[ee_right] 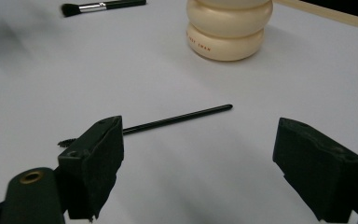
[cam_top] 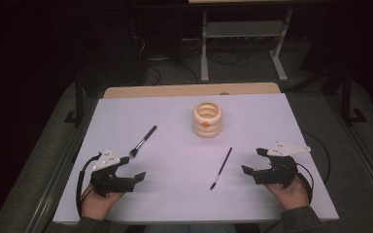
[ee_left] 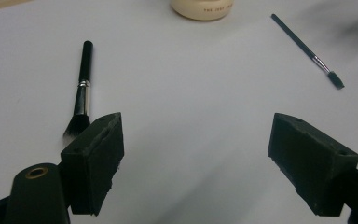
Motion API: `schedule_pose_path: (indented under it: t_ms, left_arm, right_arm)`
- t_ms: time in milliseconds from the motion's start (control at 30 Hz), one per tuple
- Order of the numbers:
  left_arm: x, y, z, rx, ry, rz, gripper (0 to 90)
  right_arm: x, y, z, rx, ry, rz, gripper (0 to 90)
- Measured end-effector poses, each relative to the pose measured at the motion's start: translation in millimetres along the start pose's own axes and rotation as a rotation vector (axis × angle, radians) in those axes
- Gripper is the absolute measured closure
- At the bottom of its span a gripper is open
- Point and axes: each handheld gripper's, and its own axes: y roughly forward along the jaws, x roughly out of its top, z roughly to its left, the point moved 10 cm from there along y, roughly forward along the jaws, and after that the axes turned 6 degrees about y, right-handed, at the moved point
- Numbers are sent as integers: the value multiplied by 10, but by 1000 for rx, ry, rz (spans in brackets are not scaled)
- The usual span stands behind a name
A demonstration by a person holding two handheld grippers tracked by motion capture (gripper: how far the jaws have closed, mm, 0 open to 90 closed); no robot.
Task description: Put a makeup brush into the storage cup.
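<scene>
Holding a gripper in each hand, we rest both near our edge of the white table, one at either side. Our left gripper sits at the near left with its jaws spread wide and nothing between them; in the left gripper view the two black pads stand well apart over bare tabletop. Just beyond that gripper lies the broad brush, flat on the table, its dark bristles pointing back toward us and nearly beside the left jaw, its black handle slanting away toward the far right. In the left gripper view the same broad brush lies just past the left pad, apart from it. Our right gripper sits at the near right, jaws likewise wide apart and holding nothing. Between the two grippers, nearer the right one, lies the thin brush, flat, its small tip toward us and its slender handle pointing away. In the right gripper view the thin brush runs out from behind the left pad. Farther back, near the table's middle, stands the cream ribbed holder, upright and open at the top, well apart from both brushes.
</scene>
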Motion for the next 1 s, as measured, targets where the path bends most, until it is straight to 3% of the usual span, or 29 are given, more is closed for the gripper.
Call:
schedule_pose_path:
  t_ms: [267, 533, 567, 900, 1000]
  left_arm:
    - [-3, 20, -13, -10, 5, 25, 180]
    - [68, 42, 90, -20, 9, 57, 180]
    - [81, 51, 172, -24, 13, 97, 183]
    - [207, 77, 377, 0, 29, 138, 212]
    - [291, 129, 499, 5, 34, 158, 221]
  right_arm:
    - [47, -68, 24, -5, 6, -24, 153]
    - [54, -46, 35, -5, -16, -16, 153]
    - [65, -45, 49, -1, -21, -19, 154]
    - [68, -48, 63, 3, -26, -15, 154]
    - [60, -44, 64, 3, -21, -7, 154]
